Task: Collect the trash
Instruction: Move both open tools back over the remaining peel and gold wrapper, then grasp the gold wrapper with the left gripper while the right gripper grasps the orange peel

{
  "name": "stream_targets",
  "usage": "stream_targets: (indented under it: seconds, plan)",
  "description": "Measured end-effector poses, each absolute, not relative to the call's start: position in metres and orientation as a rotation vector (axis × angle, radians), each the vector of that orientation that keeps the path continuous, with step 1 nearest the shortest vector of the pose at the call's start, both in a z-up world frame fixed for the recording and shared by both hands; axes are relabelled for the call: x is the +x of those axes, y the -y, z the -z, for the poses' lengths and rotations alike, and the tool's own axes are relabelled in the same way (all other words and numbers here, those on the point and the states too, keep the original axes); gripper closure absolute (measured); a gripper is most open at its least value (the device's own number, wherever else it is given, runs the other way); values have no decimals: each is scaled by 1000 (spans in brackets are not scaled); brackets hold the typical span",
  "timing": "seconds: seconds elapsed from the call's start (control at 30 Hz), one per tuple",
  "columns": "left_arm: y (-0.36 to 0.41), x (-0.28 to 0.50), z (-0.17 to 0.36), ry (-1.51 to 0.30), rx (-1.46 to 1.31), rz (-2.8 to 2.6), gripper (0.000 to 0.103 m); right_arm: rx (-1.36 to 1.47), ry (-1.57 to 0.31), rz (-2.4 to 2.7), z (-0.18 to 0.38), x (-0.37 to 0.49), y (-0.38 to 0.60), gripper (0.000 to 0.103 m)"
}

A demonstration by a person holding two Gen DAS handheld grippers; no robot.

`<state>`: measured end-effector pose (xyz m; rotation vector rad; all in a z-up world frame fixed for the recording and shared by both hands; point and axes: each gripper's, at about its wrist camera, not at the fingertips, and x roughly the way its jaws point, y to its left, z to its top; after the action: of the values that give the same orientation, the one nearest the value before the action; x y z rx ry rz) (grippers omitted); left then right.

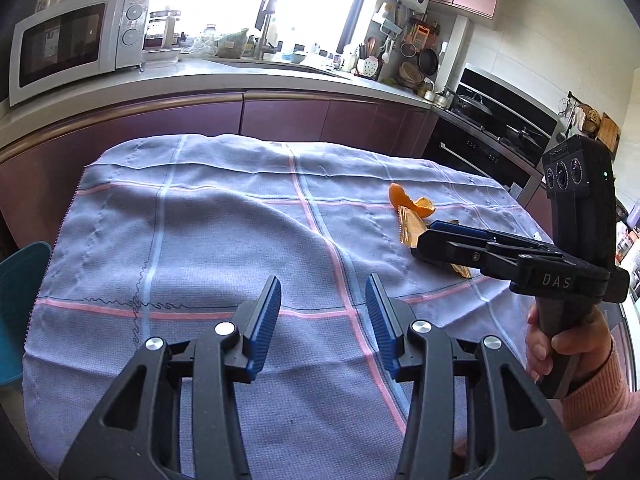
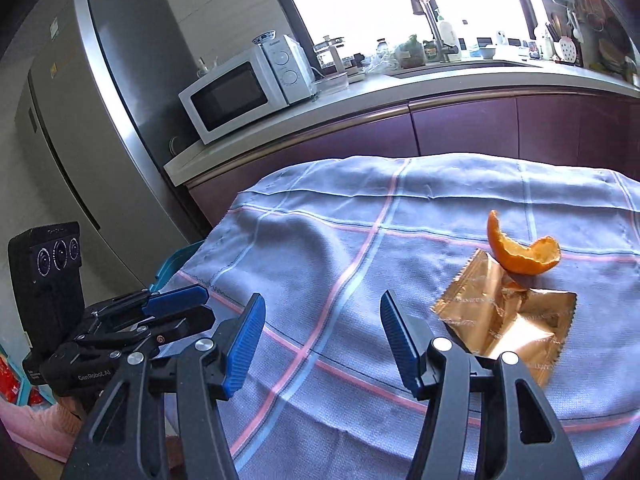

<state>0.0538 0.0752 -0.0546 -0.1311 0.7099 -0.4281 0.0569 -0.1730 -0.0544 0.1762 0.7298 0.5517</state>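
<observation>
Your right gripper [image 2: 322, 336] hovers spread and empty over the checked cloth [image 2: 320, 240], seemingly lined up for the trash at its two o'clock: a crinkly gold foil wrapper [image 2: 508, 320] with a curled orange peel [image 2: 520, 252] on its far edge. Your left gripper [image 1: 323, 316], equally spread, waits over bare woven fabric.

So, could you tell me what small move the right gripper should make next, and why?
Probably ease the right gripper forward and to its right, toward the gold wrapper. Its jaws are open and empty, and the wrapper lies flat on the cloth just beside them, with the orange peel at its far edge.
</observation>
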Motion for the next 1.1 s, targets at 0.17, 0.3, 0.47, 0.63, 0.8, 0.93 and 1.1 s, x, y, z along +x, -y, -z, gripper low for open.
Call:
stream_targets:
  seconds: [0.17, 0.3, 0.47, 0.63, 0.8, 0.93, 1.1]
  plan:
    - [-54, 64, 56, -728, -111, 478, 59, 217, -720, -460, 56, 58, 210, 46]
    - [-33, 75, 60, -750, -101, 529, 59, 244, -717, -390, 60, 62, 238, 45]
    - [-6, 97, 67, -795, -112, 578, 59, 289, -725, -321, 68, 71, 270, 46]
    - [21, 123, 78, -862, -129, 602, 59, 332, -751, -309, 79, 83, 288, 45]
    - [45, 147, 91, -924, -140, 605, 58, 361, -773, -325, 88, 90, 294, 46]
    - [62, 162, 97, -960, -148, 611, 57, 375, -784, -340, 93, 95, 295, 46]
    - [75, 180, 107, -1012, -162, 602, 57, 387, -795, -358, 97, 99, 295, 47]
